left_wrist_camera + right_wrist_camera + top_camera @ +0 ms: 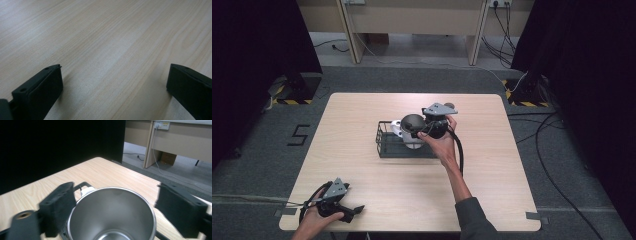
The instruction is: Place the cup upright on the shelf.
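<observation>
Two grippers are being held over the desk (362, 170). The right gripper (112, 207) is being positioned at a steel cup (111, 213), with one jaw set against the cup's outer wall and the other standing off the opposite side, so the grip is not closed. The cup is being kept upright, long axis vertical and mouth upward, in a black wire basket (384, 145) near the desk's middle, beside a white mug (398, 127). The left gripper (343, 207) is being rested at the near-left corner, jaws wide and empty, well apart from the cup.
</observation>
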Tool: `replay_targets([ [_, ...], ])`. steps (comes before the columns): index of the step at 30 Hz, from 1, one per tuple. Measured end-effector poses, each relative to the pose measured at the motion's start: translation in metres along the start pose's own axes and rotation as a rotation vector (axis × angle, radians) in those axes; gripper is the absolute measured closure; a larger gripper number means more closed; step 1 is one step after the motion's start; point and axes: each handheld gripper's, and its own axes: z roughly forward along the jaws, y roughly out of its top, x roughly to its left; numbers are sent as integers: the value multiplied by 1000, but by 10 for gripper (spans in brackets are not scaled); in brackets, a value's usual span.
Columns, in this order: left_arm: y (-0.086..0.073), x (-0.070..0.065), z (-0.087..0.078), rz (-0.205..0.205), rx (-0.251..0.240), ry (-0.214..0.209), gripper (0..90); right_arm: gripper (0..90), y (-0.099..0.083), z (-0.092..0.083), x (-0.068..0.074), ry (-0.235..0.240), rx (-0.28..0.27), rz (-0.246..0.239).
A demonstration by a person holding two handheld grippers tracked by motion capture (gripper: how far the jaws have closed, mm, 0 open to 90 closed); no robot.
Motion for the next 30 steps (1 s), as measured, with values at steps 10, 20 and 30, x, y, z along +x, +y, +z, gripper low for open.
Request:
replay_targets([
  [10,0,0,0,0,-2,0,0,149,0,-28,7,5,-23,-20],
  [20,0,0,0,0,-2,1,0,150,-12,-51,8,15,-39,4],
  [30,0,0,0,1,-2,1,0,151,-25,-66,12,19,-43,17],
])
